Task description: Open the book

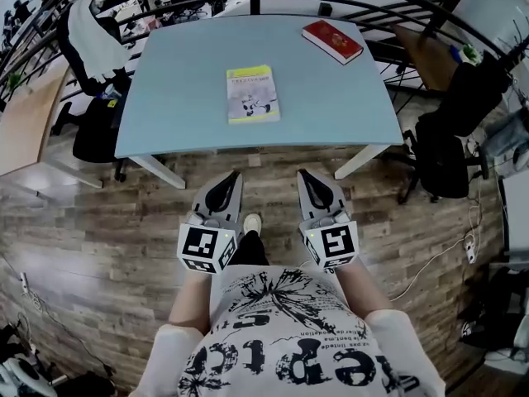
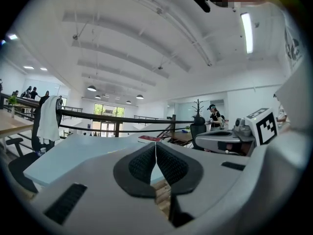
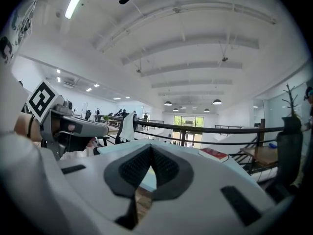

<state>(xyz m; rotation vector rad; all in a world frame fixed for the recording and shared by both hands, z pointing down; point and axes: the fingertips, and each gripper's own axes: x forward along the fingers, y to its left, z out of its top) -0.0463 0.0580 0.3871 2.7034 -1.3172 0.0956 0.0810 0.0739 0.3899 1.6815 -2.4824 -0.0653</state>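
Shut tight and holding nothing: left claw (image 1: pixel 234 174) and right claw (image 1: pixel 302 174), side by side over the wood floor (image 1: pixel 99 246), just short of the near edge of the light-blue desk (image 1: pixel 165 114). Flat and closed near the desk's middle: yellow-green book (image 1: pixel 252 94). At the far right corner: red book (image 1: pixel 332 40).
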